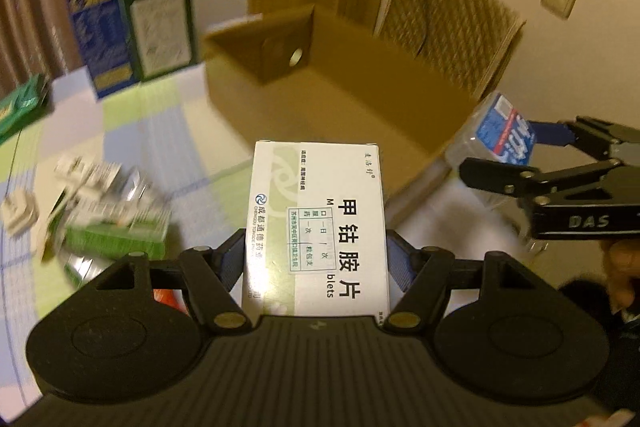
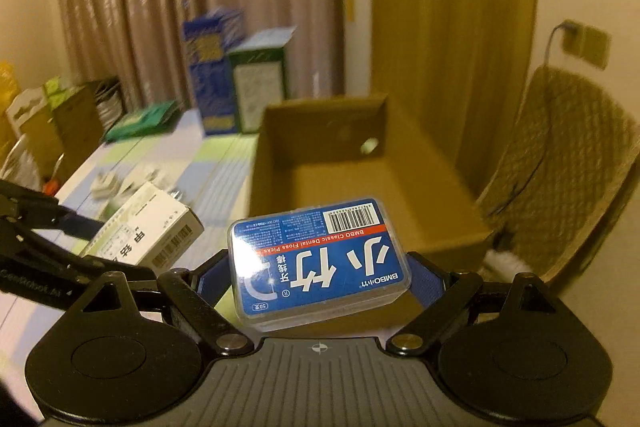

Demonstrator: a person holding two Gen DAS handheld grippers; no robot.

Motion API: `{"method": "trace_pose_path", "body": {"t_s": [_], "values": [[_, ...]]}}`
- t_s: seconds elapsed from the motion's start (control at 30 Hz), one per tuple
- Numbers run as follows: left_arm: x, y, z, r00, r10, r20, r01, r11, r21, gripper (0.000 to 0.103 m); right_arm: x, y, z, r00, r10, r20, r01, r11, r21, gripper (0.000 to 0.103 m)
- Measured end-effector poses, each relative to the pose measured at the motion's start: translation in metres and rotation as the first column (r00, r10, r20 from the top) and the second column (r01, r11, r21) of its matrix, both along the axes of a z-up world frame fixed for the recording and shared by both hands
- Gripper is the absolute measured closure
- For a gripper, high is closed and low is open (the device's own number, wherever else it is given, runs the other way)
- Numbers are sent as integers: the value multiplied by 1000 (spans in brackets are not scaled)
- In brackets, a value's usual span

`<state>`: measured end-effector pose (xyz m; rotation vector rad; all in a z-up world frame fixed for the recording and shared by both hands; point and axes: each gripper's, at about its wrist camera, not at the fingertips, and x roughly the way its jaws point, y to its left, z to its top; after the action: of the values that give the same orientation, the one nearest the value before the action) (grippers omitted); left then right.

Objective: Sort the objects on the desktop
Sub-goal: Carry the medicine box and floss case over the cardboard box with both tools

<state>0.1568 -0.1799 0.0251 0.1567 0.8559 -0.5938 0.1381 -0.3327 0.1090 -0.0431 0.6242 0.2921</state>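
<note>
Jaws of the left gripper (image 1: 316,259) are pressed against the two long sides of a white rectangular cardboard medicine box (image 1: 318,223) printed with black Chinese characters; the box stands lengthwise between the blue finger pads (image 1: 230,261) and projects forward beyond them. Jaws of the right gripper (image 2: 320,279) pinch a clear plastic dental floss pick case with a blue and red label (image 2: 320,259), gripped across its short ends and tilted slightly. Both held items hang near the front edge of an open brown cardboard carton (image 1: 360,95), which lies just beyond them on a tablecloth of pale green, blue and white checks (image 1: 160,131).

The left wrist view shows the right gripper (image 1: 532,143) at far right, with the floss case (image 1: 500,135) near the carton's right corner. It alone shows a blurred heap of small green and white packets (image 1: 108,215) on the cloth at left. The right wrist view shows the left gripper (image 2: 96,231) at lower left, with the medicine box (image 2: 148,231) carried left of the carton (image 2: 360,167). Both views show a tall blue box (image 1: 94,19) and a tall green and white box (image 1: 160,15) upright at the far side of the table, beside the carton, and a woven chair back (image 2: 560,167) at right.
</note>
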Motion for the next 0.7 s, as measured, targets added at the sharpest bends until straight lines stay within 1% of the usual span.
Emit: {"method": "trace_pose_path", "body": {"t_s": [0.1, 0.23, 0.37, 0.47, 0.7], "values": [[14, -23, 14, 1000, -3, 17, 3, 1000, -27, 36, 22, -16, 7, 1000, -28, 11, 28, 1000, 6, 16], [35, -50, 20, 1000, -9, 15, 10, 999, -47, 36, 52, -31, 6, 998, -59, -7, 59, 998, 35, 16], [59, -69, 17, 1000, -4, -12, 3, 997, -74, 36, 76, -45, 0, 995, -90, -39, 93, 993, 72, 16], [72, -76, 13, 1000, 1, -27, -4, 996, -92, 36, 86, -52, -5, 992, -113, -52, 117, 989, 91, 16], [95, -87, 0, 999, 12, -53, -18, 995, -103, 36, 104, -62, -15, 988, -136, -77, 144, 983, 111, 16]]}}
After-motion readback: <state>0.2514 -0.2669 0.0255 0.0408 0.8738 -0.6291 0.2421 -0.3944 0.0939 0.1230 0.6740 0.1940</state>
